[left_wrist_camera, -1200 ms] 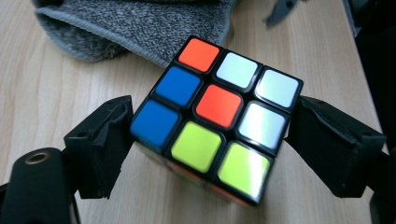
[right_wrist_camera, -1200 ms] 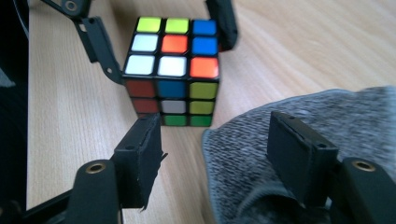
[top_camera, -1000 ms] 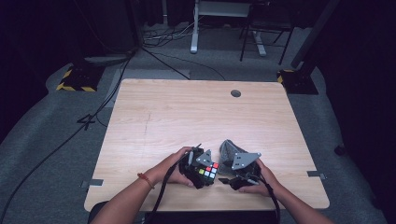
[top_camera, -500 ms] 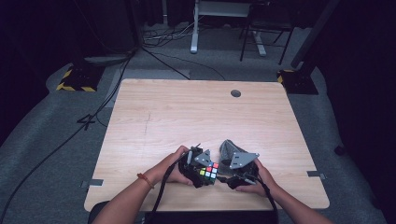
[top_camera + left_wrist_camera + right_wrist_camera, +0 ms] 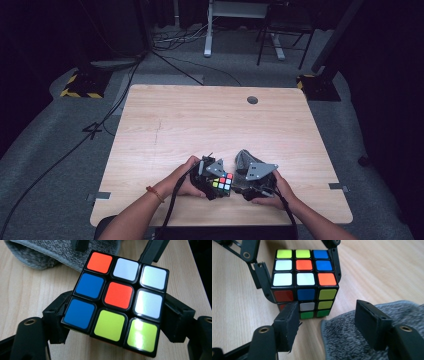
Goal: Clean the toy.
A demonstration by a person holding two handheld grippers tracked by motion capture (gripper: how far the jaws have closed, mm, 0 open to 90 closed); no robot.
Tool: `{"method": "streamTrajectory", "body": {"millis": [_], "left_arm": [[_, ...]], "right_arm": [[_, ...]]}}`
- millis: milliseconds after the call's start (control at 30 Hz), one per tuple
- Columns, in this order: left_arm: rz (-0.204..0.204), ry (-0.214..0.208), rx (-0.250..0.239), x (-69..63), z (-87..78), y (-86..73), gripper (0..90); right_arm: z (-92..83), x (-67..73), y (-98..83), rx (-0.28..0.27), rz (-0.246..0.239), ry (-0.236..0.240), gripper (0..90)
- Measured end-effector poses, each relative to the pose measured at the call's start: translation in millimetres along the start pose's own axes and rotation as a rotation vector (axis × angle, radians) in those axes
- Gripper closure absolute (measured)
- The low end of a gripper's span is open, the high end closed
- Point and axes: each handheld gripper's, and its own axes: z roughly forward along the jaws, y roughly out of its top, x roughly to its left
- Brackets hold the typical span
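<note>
A scrambled colour cube [image 5: 223,182] sits near the table's front edge, between the jaws of my left gripper [image 5: 216,183]. In the left gripper view the cube [image 5: 117,297] has both black pads against its sides. The jaws have just been closing on it and then eased slightly. My right gripper [image 5: 239,184] faces the cube [image 5: 304,282] from the right. Its jaws [image 5: 329,325] stand wide apart with nothing pressed between them. A grey fuzzy cloth [image 5: 354,342] lies under its right jaw, and the same cloth [image 5: 245,160] shows behind the gripper.
The wooden table [image 5: 200,125] has a round cable hole [image 5: 252,100] near its far edge. Beyond it the grey floor carries cables, a white desk leg [image 5: 207,30] and two yellow-black striped bases [image 5: 80,87].
</note>
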Motion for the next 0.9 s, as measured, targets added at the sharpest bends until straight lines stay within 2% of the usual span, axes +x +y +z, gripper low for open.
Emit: {"method": "streamTrajectory", "body": {"millis": [133, 367, 467, 533, 567, 633, 667, 900], "left_arm": [[-0.018, 0.008, -0.009, -0.2, -0.1, 0.3, 23.5], [-0.027, 0.004, 0.007, 2.3, -0.3, -2.3, 22.7], [-0.015, -0.006, 0.029, 2.6, 0.8, -4.9, 23.6], [0.007, -0.013, 0.028, 1.7, 1.5, -5.9, 26.5], [0.007, -0.024, 0.032, 0.9, 1.6, -5.1, 27.2], [0.024, -0.025, 0.036, 0.9, 1.7, -4.7, 27.7], [0.019, -0.023, 0.049, 0.6, 1.5, -5.5, 27.8], [0.032, -0.024, 0.069, 1.7, 1.8, -8.6, 28.8]], "right_arm": [[-4.9, -2.9, 1.7, -0.031, 0.018, -0.001, 37.6], [-5.7, 0.3, 8.3, -0.050, -0.008, -0.010, 38.7], [-5.8, 2.8, 13.1, -0.075, -0.032, -0.015, 43.2], [-9.4, 3.1, 18.1, -0.121, -0.025, -0.035, 48.9], [-9.9, 2.6, 20.0, -0.118, -0.031, -0.050, 49.6], [-10.4, -1.4, 23.0, -0.121, -0.009, -0.037, 49.8], [-9.9, -2.3, 23.1, -0.120, -0.003, -0.038, 51.1], [-1.6, -5.0, 24.9, -0.102, 0.007, -0.023, 50.0]]}}
